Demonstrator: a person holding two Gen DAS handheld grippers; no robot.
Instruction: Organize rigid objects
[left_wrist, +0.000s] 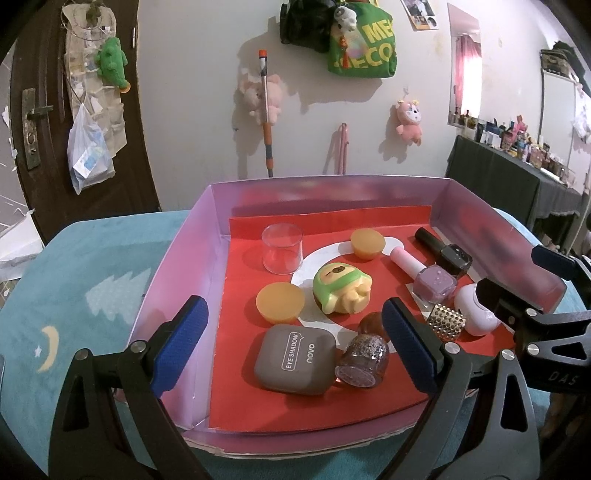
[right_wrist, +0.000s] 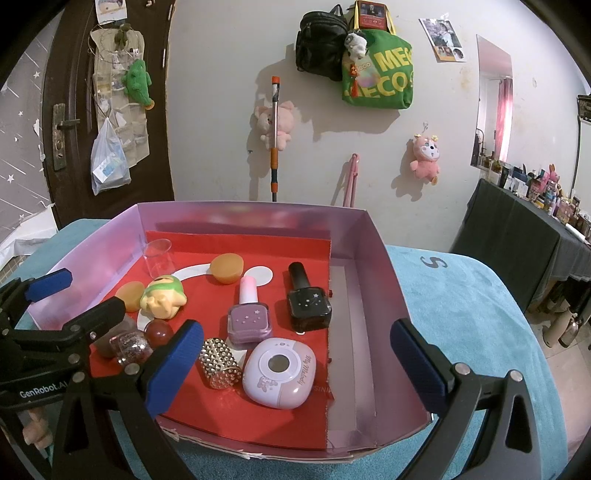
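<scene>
Here, I see a teal blanket (right_wrist: 461, 295) under a pink cardboard tray (right_wrist: 369, 266), plush toys hanging on the white wall behind. My left hand-held gripper (left_wrist: 295, 347) hovers spread over the eye shadow case (left_wrist: 295, 360); my right hand-held gripper (right_wrist: 295, 365) hangs spread above the lilac compact (right_wrist: 280, 373) and studded cap (right_wrist: 219, 363).

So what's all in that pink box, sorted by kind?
Nail polish bottles: 2 (purple, black)
Orange cups: 2 ()
Clear cup: 1
Green toy: 1
Eyeshadow case: 1
Glitter bottle: 1
Studded tube: 1
Pink case: 1
Total: 10
</scene>
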